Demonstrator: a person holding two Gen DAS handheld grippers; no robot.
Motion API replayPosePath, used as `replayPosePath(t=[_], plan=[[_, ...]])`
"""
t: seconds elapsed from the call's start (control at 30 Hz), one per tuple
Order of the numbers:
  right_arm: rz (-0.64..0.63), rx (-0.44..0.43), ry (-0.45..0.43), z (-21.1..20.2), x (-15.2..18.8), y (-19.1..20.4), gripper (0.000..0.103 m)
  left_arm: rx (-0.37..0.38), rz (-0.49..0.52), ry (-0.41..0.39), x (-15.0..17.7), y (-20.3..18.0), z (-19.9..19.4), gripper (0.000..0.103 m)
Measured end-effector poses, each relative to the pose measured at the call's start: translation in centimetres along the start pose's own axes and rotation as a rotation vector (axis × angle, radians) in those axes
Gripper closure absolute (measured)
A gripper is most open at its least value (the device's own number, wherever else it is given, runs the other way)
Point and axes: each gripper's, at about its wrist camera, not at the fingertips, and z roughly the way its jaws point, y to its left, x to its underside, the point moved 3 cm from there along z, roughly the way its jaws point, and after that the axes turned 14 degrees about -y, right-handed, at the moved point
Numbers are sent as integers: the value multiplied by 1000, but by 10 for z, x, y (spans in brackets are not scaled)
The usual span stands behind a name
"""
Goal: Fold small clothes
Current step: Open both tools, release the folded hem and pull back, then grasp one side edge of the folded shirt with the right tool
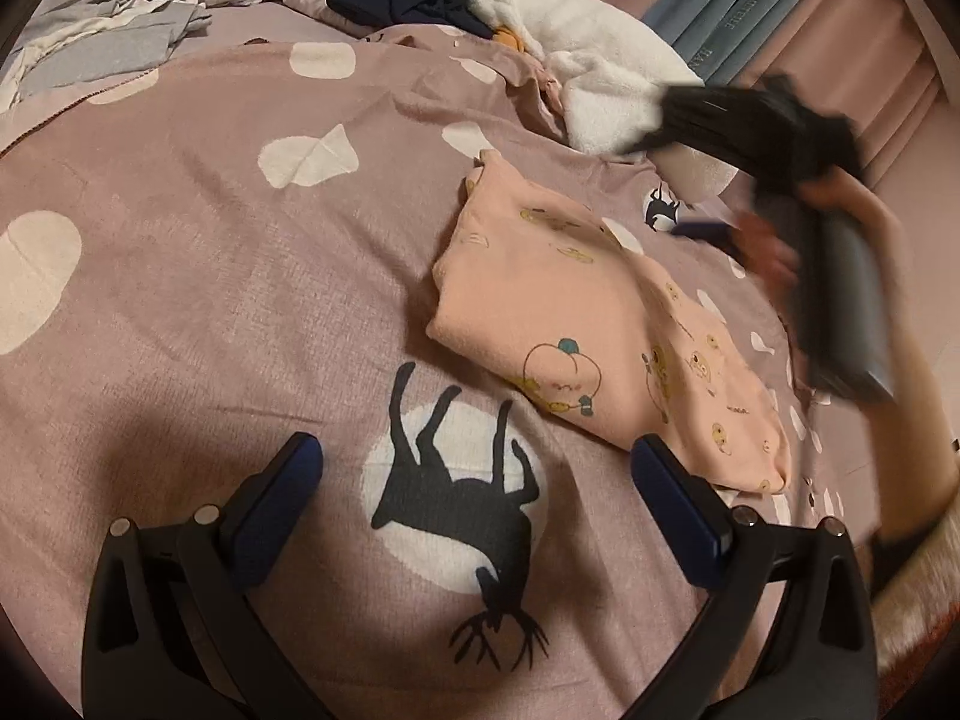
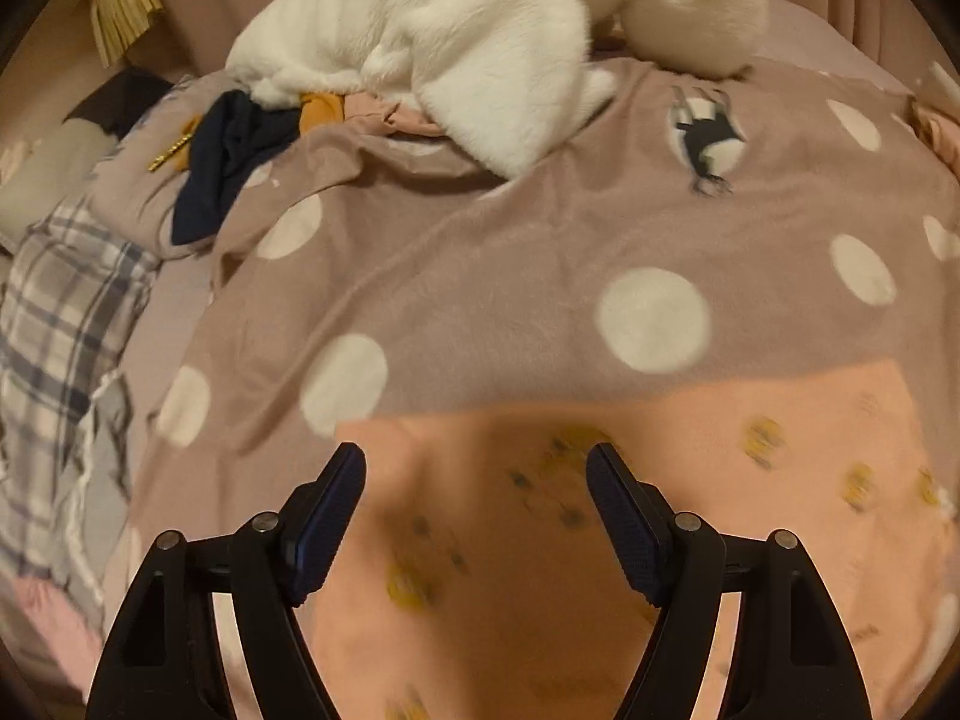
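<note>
i note both grippers gape empty: left gripper [image 1: 477, 468] over the bedspread [image 1: 210, 240], right gripper [image 2: 477, 474] above the pink garment [image 2: 600, 540]. risk: pinching bedspread too.

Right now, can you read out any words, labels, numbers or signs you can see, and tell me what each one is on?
No text here can be read for certain.
Blue-grey curtain: a line of pale capital letters runs along one fold, too small and warped to read.
Pink garment: a tiny dark word sits beside the cartoon prints, too small to read; in the right wrist view the prints are blurred.
Deer-print bed cover: pictures and spots only, no lettering.
</note>
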Motion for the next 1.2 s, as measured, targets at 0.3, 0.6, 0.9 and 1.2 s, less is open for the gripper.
replayPosePath(t=[0.3, 0.6, 0.9, 1.2], plan=[[-43, 25, 19, -123, 80, -95, 18, -48, 86, -8, 7, -13, 3, 0], [133, -55, -33, -130, 174, -185, 16, 4, 7, -27, 3, -7, 4, 0], [226, -210, -63, -131, 172, -193, 2, 209, -208, 39, -8, -8, 7, 0], [246, -270, -93, -120, 162, -198, 1, 310, -404, 149, -25, -16, 39, 0]])
